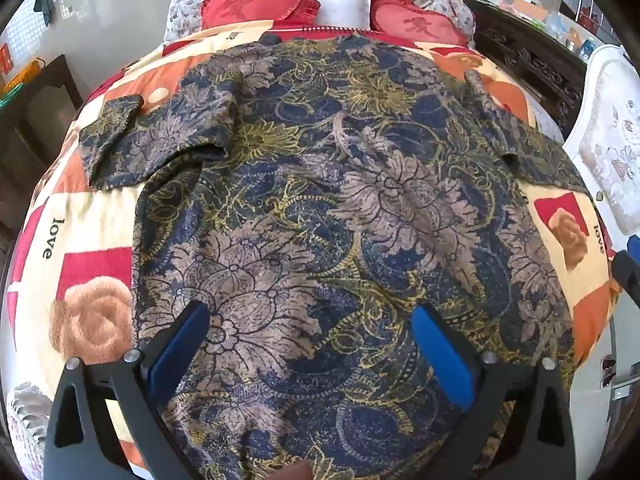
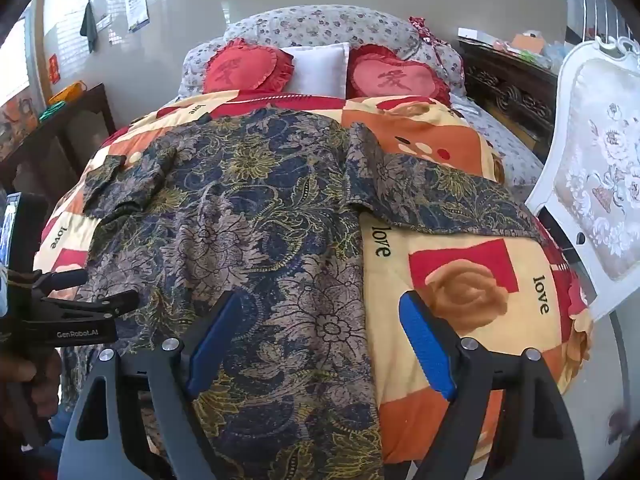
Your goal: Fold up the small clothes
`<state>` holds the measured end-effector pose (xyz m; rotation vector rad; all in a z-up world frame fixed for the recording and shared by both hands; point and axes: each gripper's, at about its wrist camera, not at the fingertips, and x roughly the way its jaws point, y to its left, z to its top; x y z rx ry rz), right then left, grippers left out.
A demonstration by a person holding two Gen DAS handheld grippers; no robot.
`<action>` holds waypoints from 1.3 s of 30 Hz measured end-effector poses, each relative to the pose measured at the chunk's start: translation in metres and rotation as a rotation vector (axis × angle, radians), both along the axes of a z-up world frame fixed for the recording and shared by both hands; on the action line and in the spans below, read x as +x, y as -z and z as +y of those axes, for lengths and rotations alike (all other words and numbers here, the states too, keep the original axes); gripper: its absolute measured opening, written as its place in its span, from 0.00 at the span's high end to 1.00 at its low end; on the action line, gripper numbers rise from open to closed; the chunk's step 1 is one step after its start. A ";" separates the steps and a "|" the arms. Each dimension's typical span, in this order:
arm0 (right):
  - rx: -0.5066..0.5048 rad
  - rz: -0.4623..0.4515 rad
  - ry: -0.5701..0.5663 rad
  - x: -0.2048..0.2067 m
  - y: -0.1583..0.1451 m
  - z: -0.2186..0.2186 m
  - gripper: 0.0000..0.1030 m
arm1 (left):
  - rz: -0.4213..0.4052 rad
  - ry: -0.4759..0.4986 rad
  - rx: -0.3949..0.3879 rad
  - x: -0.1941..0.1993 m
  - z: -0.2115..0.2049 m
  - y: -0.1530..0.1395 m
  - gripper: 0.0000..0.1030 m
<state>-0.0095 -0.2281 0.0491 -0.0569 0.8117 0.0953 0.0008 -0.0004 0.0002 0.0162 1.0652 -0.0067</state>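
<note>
While one floral short-sleeved shirt [image 1: 320, 200] lies spread flat on the bed's patchwork blanket [image 1: 92, 224], the left gripper [image 1: 312, 344] hovers over its lower part, jaws wide, holding nothing. Blanket squares read "love". Two red heart cushions [image 2: 246, 66] flank one white pillow [image 2: 318, 70]. Farther right, the right gripper [image 2: 316, 344] straddles the shirt's edge, jaws wide.

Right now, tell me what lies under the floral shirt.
The floral shirt lies spread on the patchwork blanket with rose and "love" patches. The blanket shows around its edges; whatever is directly beneath the shirt's body is covered.
</note>
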 end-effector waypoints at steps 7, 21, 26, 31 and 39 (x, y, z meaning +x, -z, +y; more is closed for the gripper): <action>0.007 -0.004 0.005 0.001 -0.005 0.003 0.32 | -0.008 -0.002 -0.040 -0.003 0.009 -0.003 0.00; -0.001 0.001 0.001 0.002 -0.007 0.006 0.32 | 0.016 -0.008 -0.053 0.002 0.006 0.010 0.00; -0.009 0.009 -0.003 0.008 -0.006 0.007 0.32 | 0.023 -0.015 -0.053 0.005 0.007 0.012 0.00; -0.009 0.011 0.000 0.011 -0.004 0.008 0.32 | 0.033 -0.021 -0.051 0.009 0.008 0.016 0.00; -0.009 0.023 -0.009 0.024 0.000 0.012 0.32 | 0.044 -0.026 -0.046 0.013 0.011 0.021 0.00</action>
